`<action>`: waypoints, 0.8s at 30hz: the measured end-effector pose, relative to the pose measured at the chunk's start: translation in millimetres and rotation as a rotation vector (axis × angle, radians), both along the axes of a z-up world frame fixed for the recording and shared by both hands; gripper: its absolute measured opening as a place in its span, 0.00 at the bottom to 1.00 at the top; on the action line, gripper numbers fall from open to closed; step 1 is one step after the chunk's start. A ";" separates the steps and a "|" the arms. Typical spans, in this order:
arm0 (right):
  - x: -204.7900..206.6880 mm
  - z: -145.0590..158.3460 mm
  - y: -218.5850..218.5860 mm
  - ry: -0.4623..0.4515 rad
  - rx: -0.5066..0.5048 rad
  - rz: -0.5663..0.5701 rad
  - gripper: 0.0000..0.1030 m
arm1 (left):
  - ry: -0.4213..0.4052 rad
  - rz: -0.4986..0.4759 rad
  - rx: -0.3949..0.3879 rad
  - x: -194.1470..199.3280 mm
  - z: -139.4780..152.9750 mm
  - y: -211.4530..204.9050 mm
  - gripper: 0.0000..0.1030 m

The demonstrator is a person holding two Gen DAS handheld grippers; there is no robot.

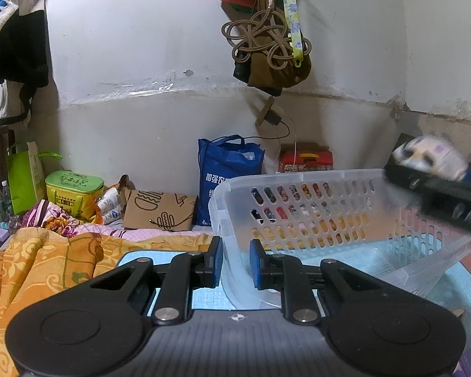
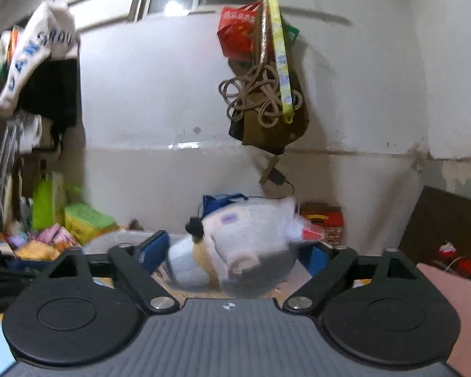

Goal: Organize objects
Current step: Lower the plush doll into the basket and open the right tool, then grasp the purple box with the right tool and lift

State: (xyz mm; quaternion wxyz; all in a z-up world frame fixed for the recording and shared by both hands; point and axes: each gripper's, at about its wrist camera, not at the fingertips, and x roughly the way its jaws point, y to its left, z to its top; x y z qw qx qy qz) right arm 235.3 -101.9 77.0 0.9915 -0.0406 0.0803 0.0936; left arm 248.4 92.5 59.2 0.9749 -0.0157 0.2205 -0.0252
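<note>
A clear plastic basket (image 1: 298, 194) with slotted walls lies tilted on the bed. My left gripper (image 1: 236, 260) has its blue pads on either side of the basket's near rim, shut on it. My right gripper (image 2: 235, 251) is shut on a white plush toy (image 2: 251, 245) and holds it in the air. In the left wrist view the right gripper and the blurred plush toy (image 1: 433, 157) sit above the basket's right end.
An orange patterned blanket (image 1: 47, 260) covers the bed at left. A blue bag (image 1: 226, 169), a brown paper bag (image 1: 160, 210), a green box (image 1: 72, 188) and a red box (image 1: 304, 157) stand along the wall. Bags and rope (image 1: 267, 40) hang above.
</note>
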 end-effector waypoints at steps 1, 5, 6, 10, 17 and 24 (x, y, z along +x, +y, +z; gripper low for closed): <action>-6.0 0.4 -2.1 -0.032 0.015 -0.025 1.00 | -0.001 -0.001 0.001 -0.5 -0.2 0.1 0.21; -40.1 -1.1 -16.5 -0.106 0.035 -0.021 1.00 | -0.001 -0.005 -0.005 1.6 0.6 0.5 0.21; -48.6 -1.6 -19.2 -0.106 0.028 -0.048 1.00 | -0.001 -0.005 -0.005 1.4 0.5 0.3 0.21; -102.3 -19.9 -53.8 -0.073 0.116 -0.098 1.00 | -0.005 -0.009 -0.010 0.5 -0.7 1.8 0.22; -157.2 -90.8 -71.1 0.061 0.087 -0.153 1.00 | -0.016 0.004 0.011 -1.6 -2.6 -4.1 0.22; -152.6 -105.3 -67.7 0.122 0.039 -0.159 0.65 | -0.018 0.003 0.007 -1.4 -1.8 -3.1 0.22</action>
